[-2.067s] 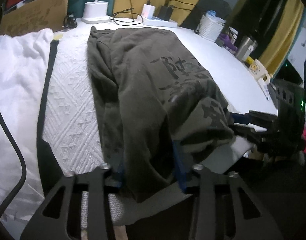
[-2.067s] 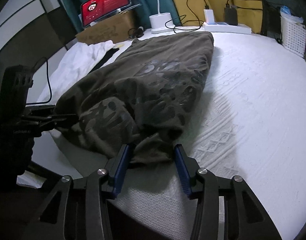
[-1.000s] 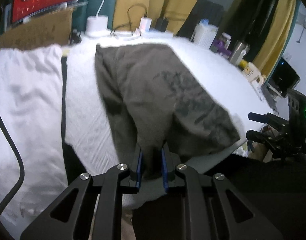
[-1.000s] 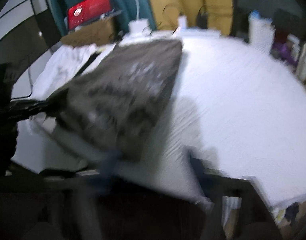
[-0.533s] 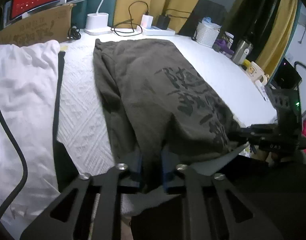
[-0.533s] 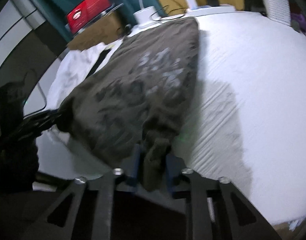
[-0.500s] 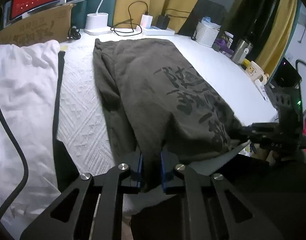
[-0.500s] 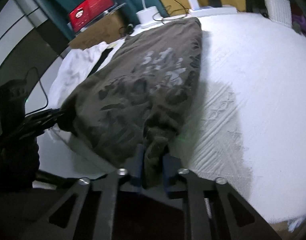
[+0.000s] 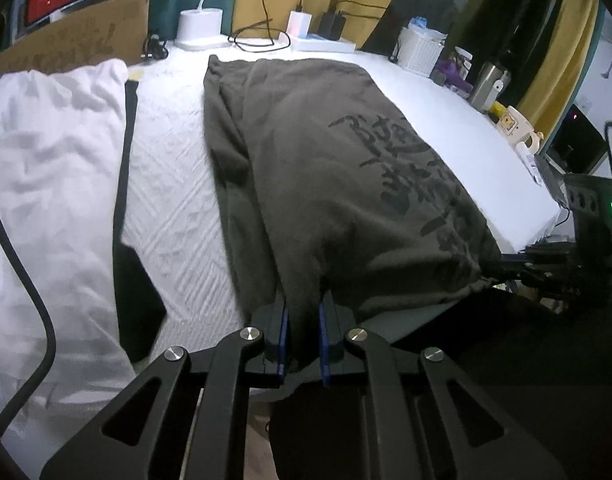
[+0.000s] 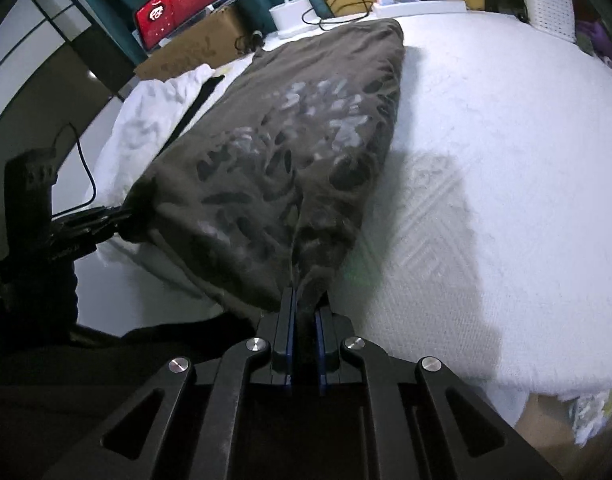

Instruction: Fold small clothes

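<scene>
A dark olive t-shirt [image 9: 325, 168] with a dark print lies lengthwise on the white textured table [image 9: 174, 200], folded into a long strip. My left gripper [image 9: 302, 320] is shut on its near left corner at the table's front edge. My right gripper [image 10: 304, 320] is shut on the near right corner of the t-shirt [image 10: 290, 152]. The near hem is stretched between them and lifted a little. Each gripper shows in the other's view: the right gripper [image 9: 501, 264] and the left gripper [image 10: 122, 216].
A white garment [image 9: 46, 184] with a black strip [image 9: 126, 160] lies at the left. At the back stand a cardboard box [image 9: 78, 44], a white lamp base [image 9: 200, 28], chargers and cables [image 9: 298, 24], a white basket [image 9: 419, 52], a steel cup [image 9: 485, 86].
Both grippers went from open beside the hem to shut on the shirt's near corners. They have pulled the hem taut, and the shirt lies smoother and straighter than before.
</scene>
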Available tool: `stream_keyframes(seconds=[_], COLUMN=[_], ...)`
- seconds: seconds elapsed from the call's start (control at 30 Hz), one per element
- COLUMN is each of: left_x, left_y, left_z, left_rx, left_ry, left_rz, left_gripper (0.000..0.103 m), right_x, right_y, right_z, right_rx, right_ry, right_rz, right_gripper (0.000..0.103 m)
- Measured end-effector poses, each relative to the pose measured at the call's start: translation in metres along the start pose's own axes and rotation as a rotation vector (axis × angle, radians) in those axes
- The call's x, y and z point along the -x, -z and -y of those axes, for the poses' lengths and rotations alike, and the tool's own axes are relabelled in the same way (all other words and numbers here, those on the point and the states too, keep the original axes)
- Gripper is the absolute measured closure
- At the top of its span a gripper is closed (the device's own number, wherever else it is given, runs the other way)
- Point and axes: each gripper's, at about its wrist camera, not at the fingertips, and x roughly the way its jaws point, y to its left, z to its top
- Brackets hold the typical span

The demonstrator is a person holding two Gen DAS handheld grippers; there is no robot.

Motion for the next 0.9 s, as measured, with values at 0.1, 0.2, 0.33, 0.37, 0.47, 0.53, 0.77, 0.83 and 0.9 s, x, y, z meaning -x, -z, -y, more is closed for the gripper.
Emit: stream_keyframes(seconds=[0.1, 0.2, 0.33, 0.37, 0.47, 0.53, 0.77, 0.83, 0.9], left_x=[0.004, 0.018, 0.033, 0.037, 0.042, 0.04, 0.019, 0.006, -0.007], left_y=[0.0, -0.003, -0.008, -0.01, -0.016, -0.021, -0.067, -0.082, -0.094], left_z=[0.003, 0.004, -0.005, -0.01, -0.024, -0.034, -0.036, -0.036, -0.035], left_rx=[-0.015, -0.04, -0.046, -0.038, -0.003, 0.015, 0.035, 0.058, 0.078], left_ry=[0.003, 0.008, -0.028, -0.038, -0.061, -0.074, -0.038, -0.013, 0.017], left_rz=[0.003, 0.026, 0.057, 0.068, 0.087, 0.09, 0.152, 0.159, 0.148], left_gripper=[0.092, 0.091, 0.068, 0.062, 0.062, 0.055, 0.047, 0.035, 0.033], right_x=[0.006, 0.016, 0.03, 0.033, 0.035, 0.037, 0.02, 0.015, 0.009], right_y=[0.008, 0.01, 0.001, -0.002, -0.014, -0.021, -0.066, -0.079, -0.092], right_z=[-0.008, -0.013, -0.013, -0.012, -0.007, -0.002, 0.016, 0.02, 0.024], right_rx=[0.057, 0.107, 0.129, 0.131, 0.127, 0.124, 0.116, 0.123, 0.119], right_ry=[0.049, 0.087, 0.158, 0.18, 0.214, 0.227, 0.255, 0.261, 0.259], right_rz=[-0.014, 0.002, 0.054, 0.065, 0.09, 0.101, 0.118, 0.128, 0.137], right_gripper=[0.095, 0.094, 0.084, 0.063, 0.001, 0.001, 0.001, 0.001, 0.001])
